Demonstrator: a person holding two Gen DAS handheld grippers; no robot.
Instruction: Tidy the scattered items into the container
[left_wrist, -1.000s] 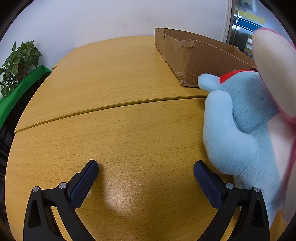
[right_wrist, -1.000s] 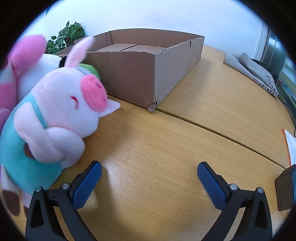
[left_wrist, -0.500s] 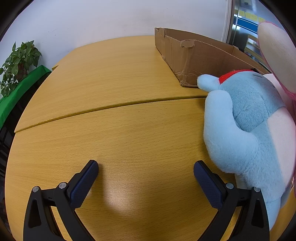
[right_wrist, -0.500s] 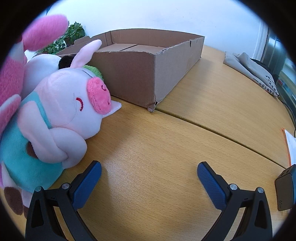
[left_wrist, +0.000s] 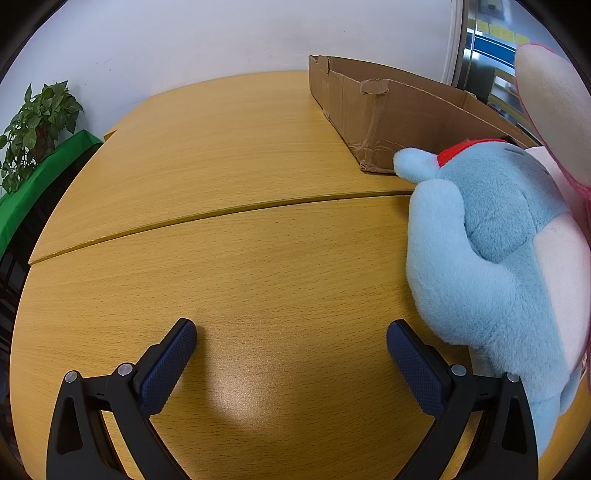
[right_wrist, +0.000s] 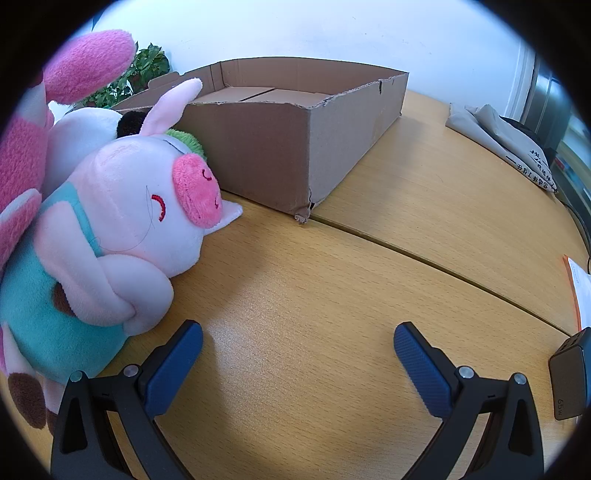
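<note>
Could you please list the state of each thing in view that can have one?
Left hand-held gripper: open, empty, over the table.
Right hand-held gripper: open, empty, over the table.
Box: open-topped, no toys visible inside.
Blue plush: on the table, outside the box, ungripped.
Pig plush: lying on the table, outside the box, ungripped.
Pink plush: at the frame edge, outside the box.

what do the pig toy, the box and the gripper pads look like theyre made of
Pig toy: soft plush fabric, judging by the short fuzzy pile and stitched red eye.
Box: plain brown corrugated cardboard, matte, with torn, ragged edges and a crushed corner.
Right gripper pads: dark blue, finely textured surface, probably rubber or soft plastic; the black arms look like hard plastic.
</note>
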